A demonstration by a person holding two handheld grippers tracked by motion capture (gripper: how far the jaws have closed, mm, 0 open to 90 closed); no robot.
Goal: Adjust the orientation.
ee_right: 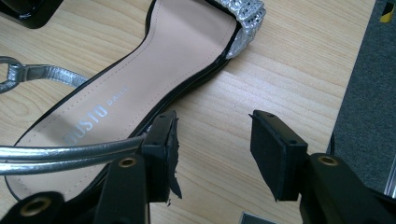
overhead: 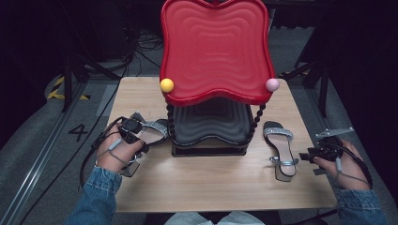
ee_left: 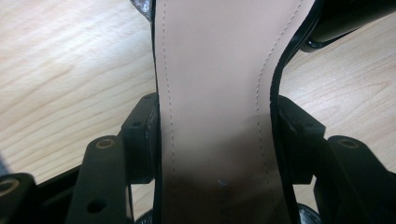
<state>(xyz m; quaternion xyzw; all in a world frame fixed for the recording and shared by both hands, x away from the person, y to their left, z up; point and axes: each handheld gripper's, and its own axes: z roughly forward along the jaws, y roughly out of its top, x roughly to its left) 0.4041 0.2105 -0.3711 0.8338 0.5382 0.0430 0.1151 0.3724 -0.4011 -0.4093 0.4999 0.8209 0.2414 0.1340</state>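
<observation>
Left gripper (overhead: 141, 136) pinches the silver-strapped, beige-soled sandal (ee_left: 215, 93) mid-sole: lifting step. Right gripper (ee_right: 212, 154), jaws spread, empty. Next: carry it to the red two-tier rack (overhead: 216, 51).

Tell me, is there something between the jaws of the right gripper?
No. In the right gripper view, the right gripper has only bare table between its open jaws; the sandal lies beside its left jaw.

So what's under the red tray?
Under the red tray sits a black tray on beaded posts. The front part of the left sandal seems to reach beside it; the back of that shelf is hidden.
</observation>
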